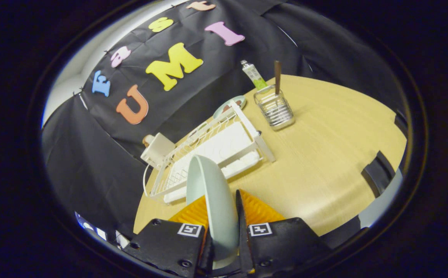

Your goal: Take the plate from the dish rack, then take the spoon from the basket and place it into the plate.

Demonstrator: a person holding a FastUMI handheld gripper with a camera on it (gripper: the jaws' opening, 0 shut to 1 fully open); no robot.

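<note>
1. Tabletop (324,154) of pale wood grain spreads ahead, backed by a black cloth wall (73,162); its near right edge carries black tape patches.
2. Gripper (224,216) has both fingers pressed on the pale green plate (212,193), which stands on edge between them, above the near end of the white dish rack (224,146).
3. Beyond the rack's far end lies another plate with a pattern (229,105).
4. Wire basket (274,110) stands just right of the rack's far corner, with the spoon's brown handle (277,77) upright in it and a tube (254,75) leaning behind.
5. Right of rack and basket, the wood lies open to the table's far edge.
6. White box (157,148) sits left of the rack.
</note>
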